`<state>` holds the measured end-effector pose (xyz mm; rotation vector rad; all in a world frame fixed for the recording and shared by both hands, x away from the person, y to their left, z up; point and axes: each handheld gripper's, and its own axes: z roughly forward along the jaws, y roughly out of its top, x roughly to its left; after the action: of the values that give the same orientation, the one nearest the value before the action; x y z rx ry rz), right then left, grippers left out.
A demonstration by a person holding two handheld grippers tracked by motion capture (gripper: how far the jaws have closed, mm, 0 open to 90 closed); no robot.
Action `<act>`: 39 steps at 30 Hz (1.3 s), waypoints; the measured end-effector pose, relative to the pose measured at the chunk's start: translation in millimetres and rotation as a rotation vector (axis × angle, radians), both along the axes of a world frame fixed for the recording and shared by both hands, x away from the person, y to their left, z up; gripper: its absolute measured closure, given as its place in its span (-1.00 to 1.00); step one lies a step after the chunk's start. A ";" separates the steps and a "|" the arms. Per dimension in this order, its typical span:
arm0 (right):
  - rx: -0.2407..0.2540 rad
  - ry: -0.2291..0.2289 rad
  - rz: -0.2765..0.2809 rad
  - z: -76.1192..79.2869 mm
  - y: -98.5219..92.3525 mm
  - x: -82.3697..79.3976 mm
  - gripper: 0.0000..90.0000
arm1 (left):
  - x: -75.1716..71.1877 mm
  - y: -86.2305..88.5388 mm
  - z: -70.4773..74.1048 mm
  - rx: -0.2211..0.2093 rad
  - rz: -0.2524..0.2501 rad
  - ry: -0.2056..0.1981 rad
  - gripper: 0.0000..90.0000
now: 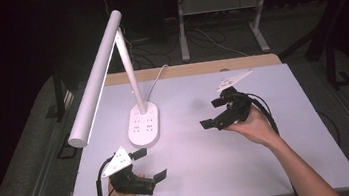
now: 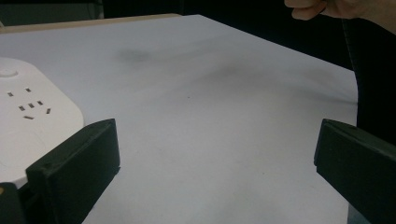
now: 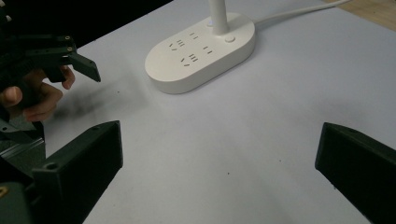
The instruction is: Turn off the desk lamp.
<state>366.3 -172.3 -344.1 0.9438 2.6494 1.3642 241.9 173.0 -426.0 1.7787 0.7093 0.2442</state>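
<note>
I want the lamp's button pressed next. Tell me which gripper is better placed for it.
Probably left. The left gripper, open, sits just below the lamp base; the right gripper, also open, is farther across the table.

White lamp and cord — pale grey table, perhaps faintly smudged — black grippers.

The room around the table is dim, nearly black at the far corners. Light falls from above onto the white tabletop, which looks bright and slightly pinkish. The lamp glares softly along its arm. A faint grey smudge of shadow lies near the table's middle. In both gripper views the near jaws are slightly soft-edged.
</note>
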 end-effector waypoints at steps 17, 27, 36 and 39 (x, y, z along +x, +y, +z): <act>0.016 0.008 0.028 -3.0 27.7 22.2 -0.98 | -0.1 0.0 -0.2 -0.001 -0.003 0.002 -1.00; 0.026 0.013 0.045 -5.9 52.1 36.6 -0.98 | 0.4 1.8 0.1 -0.006 0.000 0.001 -1.00; 0.037 0.021 0.055 -2.1 75.6 50.9 -0.98 | 0.6 2.6 0.2 -0.005 0.000 0.002 -1.00; 0.039 0.025 0.056 -2.2 84.0 56.4 -0.98 | 0.4 2.1 0.3 -0.003 -0.002 0.001 -1.00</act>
<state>422.7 -88.3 -346.3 0.9036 2.6969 1.4300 242.3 175.0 -425.7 1.7770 0.7079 0.2406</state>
